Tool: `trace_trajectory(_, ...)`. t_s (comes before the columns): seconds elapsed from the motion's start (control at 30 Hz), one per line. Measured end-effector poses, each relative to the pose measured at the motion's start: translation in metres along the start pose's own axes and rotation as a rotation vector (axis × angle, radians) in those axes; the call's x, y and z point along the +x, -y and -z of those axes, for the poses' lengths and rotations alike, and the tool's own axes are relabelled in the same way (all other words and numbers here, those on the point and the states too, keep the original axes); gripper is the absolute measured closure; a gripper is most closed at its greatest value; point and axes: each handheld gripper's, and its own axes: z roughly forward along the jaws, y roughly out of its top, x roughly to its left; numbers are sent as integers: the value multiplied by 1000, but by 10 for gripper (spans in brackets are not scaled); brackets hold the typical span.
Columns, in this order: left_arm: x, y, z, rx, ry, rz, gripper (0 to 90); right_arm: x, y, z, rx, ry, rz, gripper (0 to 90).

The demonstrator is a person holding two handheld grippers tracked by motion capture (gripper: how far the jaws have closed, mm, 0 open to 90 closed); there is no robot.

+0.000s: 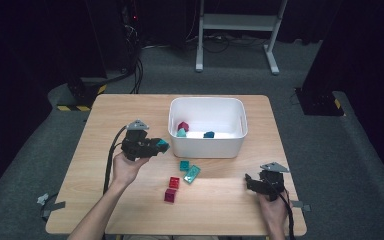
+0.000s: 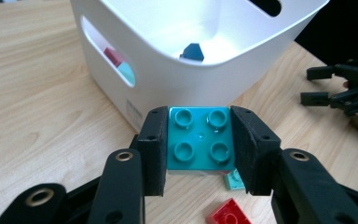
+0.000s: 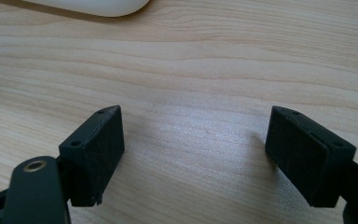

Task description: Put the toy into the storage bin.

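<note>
Currently left gripper (image 1: 156, 146) pinches a teal four-stud plastic brick (image 2: 200, 138) by its flat sides, held off the wooden table (image 1: 105, 200) at 9 o'clock of the white plastic bin (image 1: 207, 147). Brick looks light, rigid, slick; side-wall grip suits it. Loose red and teal bricks (image 1: 180, 177) lie at the bin's 6 o'clock. Right gripper (image 1: 252, 182), jaws spread, empty, at 4 o'clock.

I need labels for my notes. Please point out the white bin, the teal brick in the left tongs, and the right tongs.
white bin (image 1: 206, 148), high view, front wall
teal brick (image 2: 200, 135), left gripper view, studded top
right tongs (image 3: 193, 158), right gripper view, gap midpoint
</note>
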Motion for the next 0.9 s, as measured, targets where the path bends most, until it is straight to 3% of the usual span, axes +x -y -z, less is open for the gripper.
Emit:
trace_trajectory(0.47, -6, -35, 6, -16, 20, -39, 586, 0, 0, 0, 0, 0, 0, 194)
trace_trajectory(0.9, -9, -67, -3, -3, 47, -45, 585, 0, 0, 0, 0, 0, 0, 194)
